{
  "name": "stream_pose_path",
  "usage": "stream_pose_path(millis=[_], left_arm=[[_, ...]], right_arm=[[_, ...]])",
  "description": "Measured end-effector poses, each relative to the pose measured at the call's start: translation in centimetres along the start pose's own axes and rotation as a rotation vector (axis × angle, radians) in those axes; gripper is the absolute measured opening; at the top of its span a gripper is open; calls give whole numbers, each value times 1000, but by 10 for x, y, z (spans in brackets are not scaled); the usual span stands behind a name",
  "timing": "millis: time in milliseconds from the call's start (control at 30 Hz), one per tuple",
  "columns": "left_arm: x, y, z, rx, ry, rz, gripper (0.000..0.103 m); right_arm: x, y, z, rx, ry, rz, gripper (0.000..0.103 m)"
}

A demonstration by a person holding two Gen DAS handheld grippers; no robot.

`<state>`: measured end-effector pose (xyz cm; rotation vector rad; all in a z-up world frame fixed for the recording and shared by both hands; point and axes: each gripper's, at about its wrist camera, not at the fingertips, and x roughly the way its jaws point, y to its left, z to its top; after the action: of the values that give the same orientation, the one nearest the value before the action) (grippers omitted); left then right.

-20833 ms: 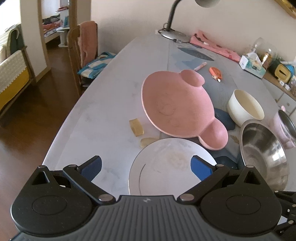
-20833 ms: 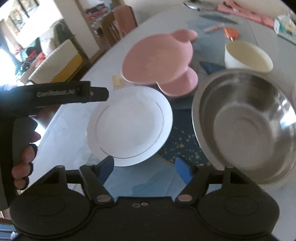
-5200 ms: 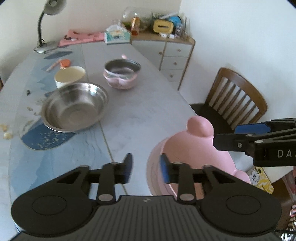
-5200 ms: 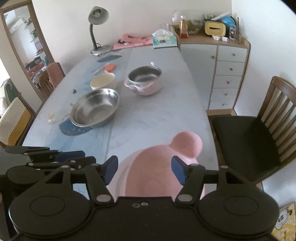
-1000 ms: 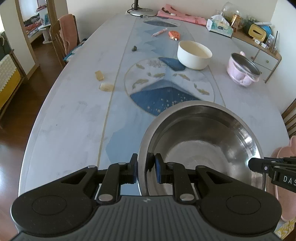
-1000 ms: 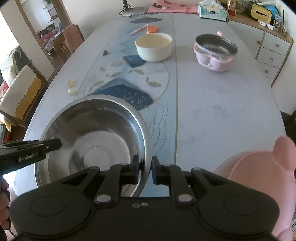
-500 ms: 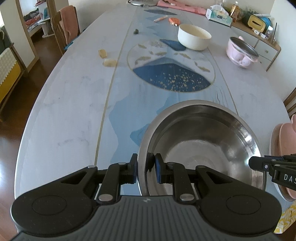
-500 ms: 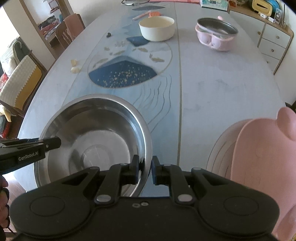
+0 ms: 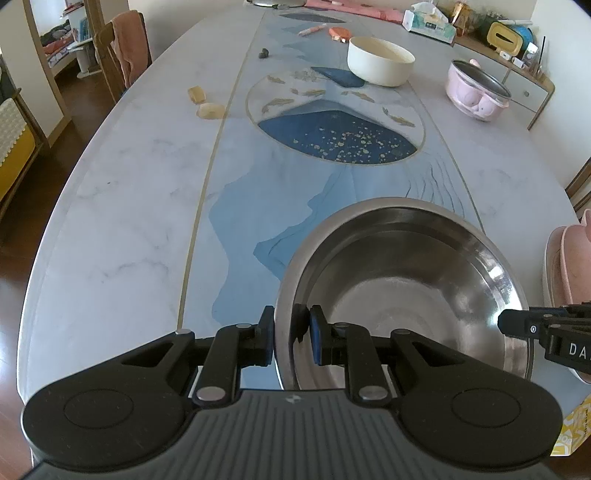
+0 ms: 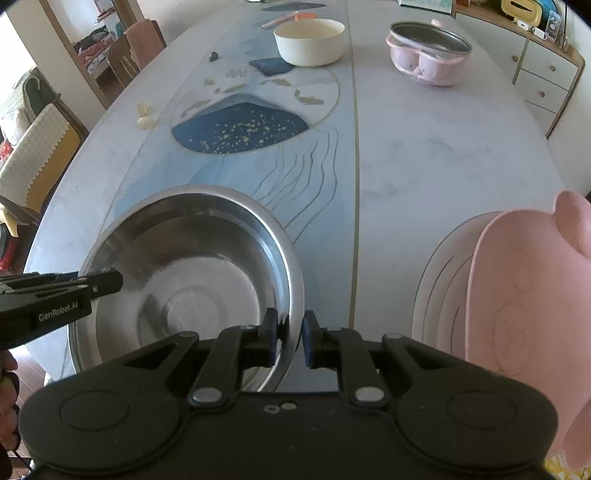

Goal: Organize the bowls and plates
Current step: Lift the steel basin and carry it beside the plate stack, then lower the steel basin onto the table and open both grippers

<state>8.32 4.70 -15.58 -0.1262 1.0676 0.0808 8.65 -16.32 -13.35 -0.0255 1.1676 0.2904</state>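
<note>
A large steel bowl [image 9: 402, 291] [image 10: 192, 266] is near the table's front edge. My left gripper [image 9: 291, 334] is shut on its left rim. My right gripper [image 10: 288, 338] is shut on its right rim; it shows at the right of the left wrist view [image 9: 532, 326]. A pink bear-shaped plate [image 10: 524, 314] lies on a white plate [image 10: 439, 288] to the right of the bowl. A cream bowl [image 9: 380, 64] [image 10: 310, 35] and a pink pot [image 9: 476, 90] [image 10: 428, 55] stand farther back.
The oval marble table [image 9: 140, 177] has a blue pattern in the middle. Two yellowish pieces [image 9: 205, 103] lie at its left. A chair [image 9: 125, 62] stands at the left, a drawer cabinet [image 10: 546, 74] at the right. A tissue box [image 9: 428, 24] is at the far end.
Both grippers, still shut on the steel bowl, have carried it farther toward the table's front end. The pink plate and white plate now show larger at the right.
</note>
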Motion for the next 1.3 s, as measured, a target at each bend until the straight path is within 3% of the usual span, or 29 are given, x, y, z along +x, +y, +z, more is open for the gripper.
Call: stream_pose_path(millis=[633, 1167, 1233, 1300], left_arm=[[-7, 3, 1, -4, -26, -3, 19], [-46, -1, 12, 15, -118, -42, 20], [-56, -5, 16, 20, -136, -63, 24], [-67, -10, 20, 28, -164, -80, 40]], right_arm=[[-4, 2, 2, -3, -3, -3, 25], [-56, -1, 12, -43, -100, 67, 40], [-64, -2, 13, -46, -122, 72, 43], [-74, -4, 15, -50, -147, 72, 50]])
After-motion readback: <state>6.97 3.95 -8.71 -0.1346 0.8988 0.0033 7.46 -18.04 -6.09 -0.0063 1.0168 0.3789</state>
